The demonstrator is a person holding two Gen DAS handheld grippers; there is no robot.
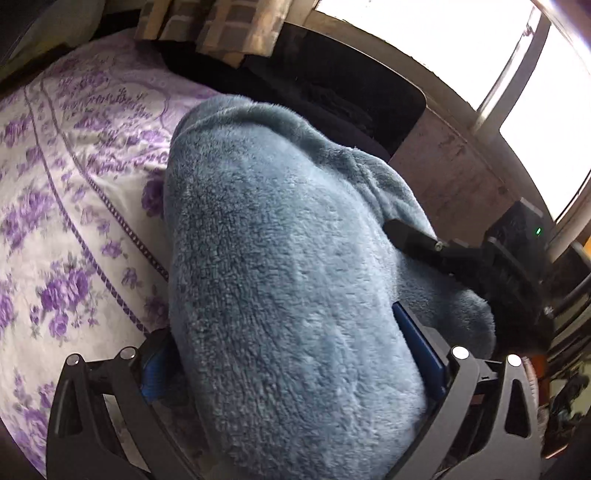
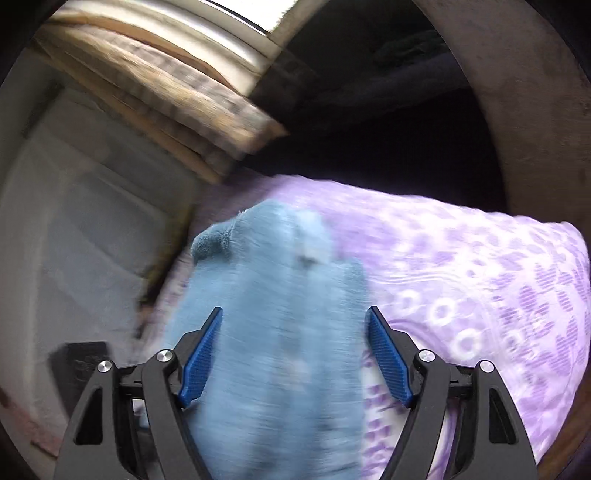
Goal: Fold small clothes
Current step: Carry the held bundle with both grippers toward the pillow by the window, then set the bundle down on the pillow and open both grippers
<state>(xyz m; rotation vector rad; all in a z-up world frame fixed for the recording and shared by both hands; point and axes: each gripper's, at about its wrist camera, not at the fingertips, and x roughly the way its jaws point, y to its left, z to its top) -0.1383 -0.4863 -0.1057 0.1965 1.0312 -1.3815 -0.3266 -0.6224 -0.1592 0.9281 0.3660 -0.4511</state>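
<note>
A fluffy blue fleece garment (image 1: 288, 266) lies bunched on a bed with a purple flowered sheet (image 1: 74, 192). My left gripper (image 1: 291, 343) has its jaws wide apart with the fleece mounded between them; the blue pads (image 1: 417, 343) are partly covered by it. In the right wrist view, blurred by motion, the same blue fleece (image 2: 277, 332) runs between the open jaws of my right gripper (image 2: 295, 325), whose blue pads (image 2: 201, 362) stand clear on both sides. The right gripper's black finger (image 1: 410, 236) also rests on the fleece in the left wrist view.
A striped brown cloth (image 1: 221, 26) lies at the head of the bed by a dark recess (image 1: 332, 85). A bright window (image 1: 461, 55) is at the right. A black box with a green light (image 1: 524, 229) sits near the wall.
</note>
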